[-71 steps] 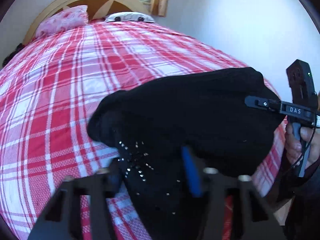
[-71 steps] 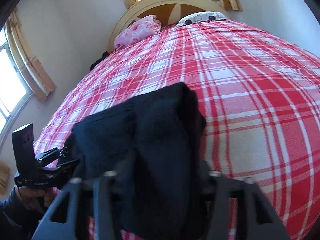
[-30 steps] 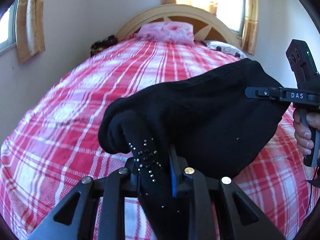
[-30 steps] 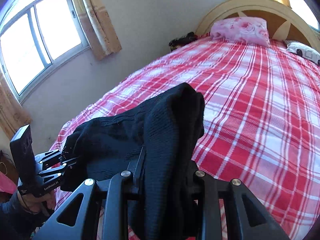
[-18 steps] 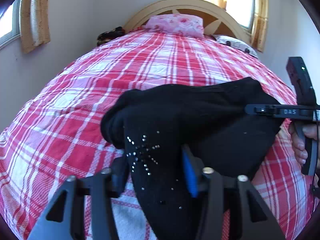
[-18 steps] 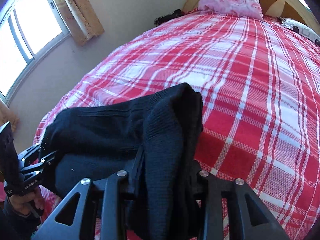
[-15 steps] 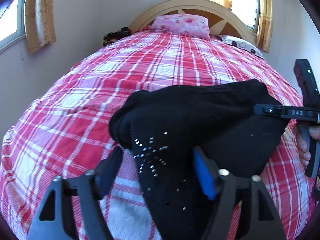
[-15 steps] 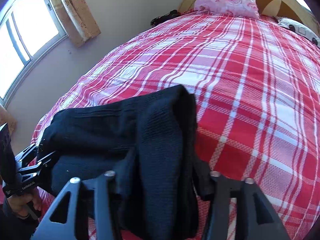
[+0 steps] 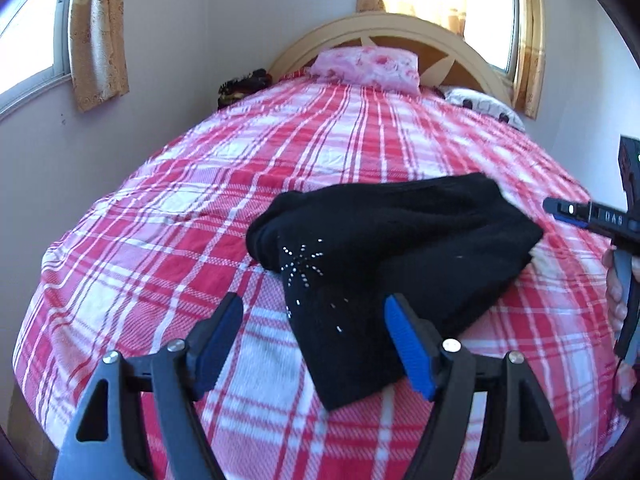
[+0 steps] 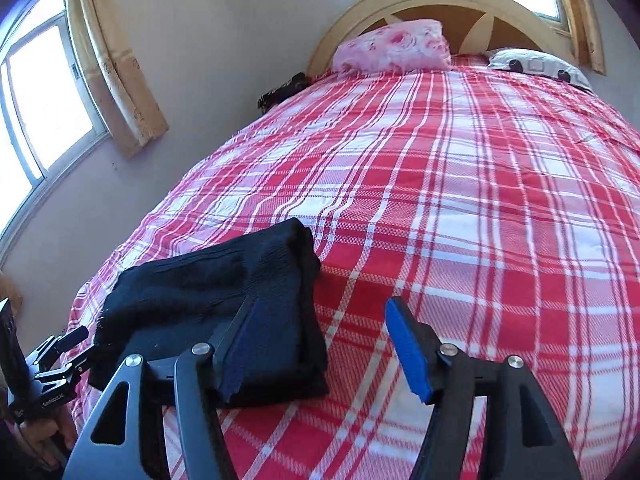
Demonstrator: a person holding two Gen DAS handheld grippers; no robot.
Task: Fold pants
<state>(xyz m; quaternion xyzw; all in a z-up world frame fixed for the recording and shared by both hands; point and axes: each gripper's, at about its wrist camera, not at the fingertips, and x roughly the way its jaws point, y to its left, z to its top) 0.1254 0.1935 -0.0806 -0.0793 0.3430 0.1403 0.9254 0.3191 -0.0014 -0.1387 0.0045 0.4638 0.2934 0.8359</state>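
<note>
The black pants (image 9: 400,232) lie folded in a thick bundle on the red plaid bedcover (image 9: 180,248), a sparkly stud pattern on the near corner. My left gripper (image 9: 312,308) hovers open just short of that corner, its blue pads clear of the cloth. In the right wrist view the pants (image 10: 224,280) sit at lower left. My right gripper (image 10: 325,308) has its jaws opening, with the bundle's right edge between them, by the left pad and not pinched. The right gripper (image 9: 592,220) also shows at the left view's right edge, and the left gripper (image 10: 60,348) shows beyond the pants.
A pink floral pillow (image 9: 366,68) and a white spotted pillow (image 9: 484,110) rest against the wooden headboard (image 9: 452,36). A dark object (image 9: 244,84) sits at the bed's far left corner. Curtained windows and a wall (image 10: 200,80) run along the left side.
Both grippers have let go of the pants and spread their jaws. The bundle has dropped flat onto the bedcover, and both grippers have drawn back from it.
</note>
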